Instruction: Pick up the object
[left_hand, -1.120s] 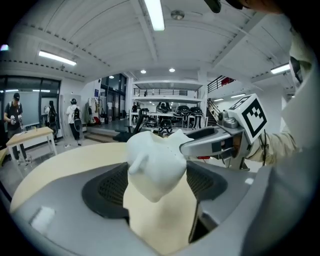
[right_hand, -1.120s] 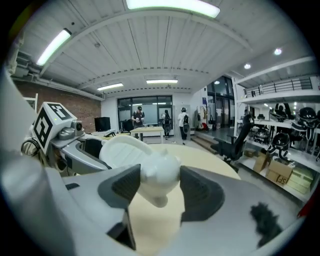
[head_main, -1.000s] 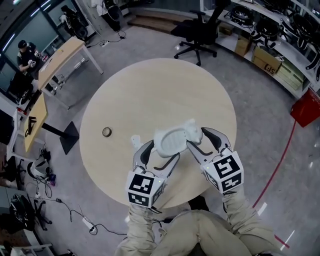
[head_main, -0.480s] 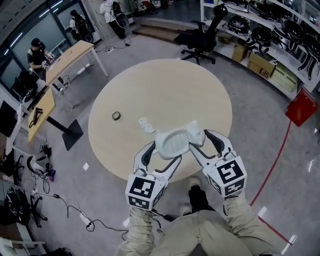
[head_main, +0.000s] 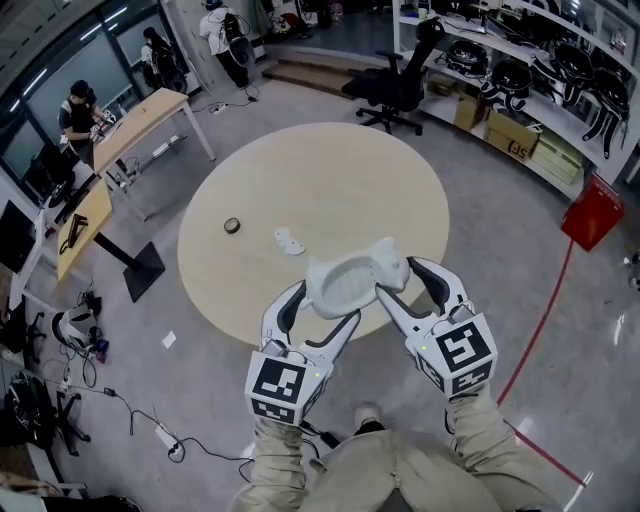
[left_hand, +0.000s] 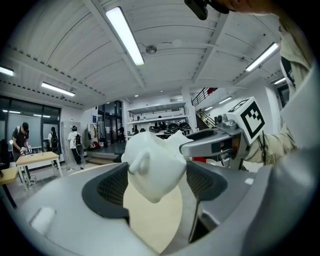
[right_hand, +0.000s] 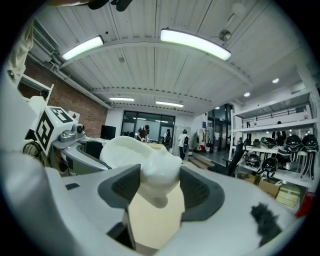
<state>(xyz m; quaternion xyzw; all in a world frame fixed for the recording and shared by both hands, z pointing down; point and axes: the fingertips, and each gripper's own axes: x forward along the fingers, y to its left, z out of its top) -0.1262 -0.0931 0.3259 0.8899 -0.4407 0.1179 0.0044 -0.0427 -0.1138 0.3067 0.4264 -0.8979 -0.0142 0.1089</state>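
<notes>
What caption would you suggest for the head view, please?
Left hand-held gripper and right hand-held gripper each grip one end of a white object above a round table.

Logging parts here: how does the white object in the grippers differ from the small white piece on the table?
The white object is much larger than the small white piece. The object is gripped by the left hand-held gripper and right hand-held gripper, off the table; the piece lies on the table. The object has a hollow, bowl-like top; the piece looks flat. Both are white.
</notes>
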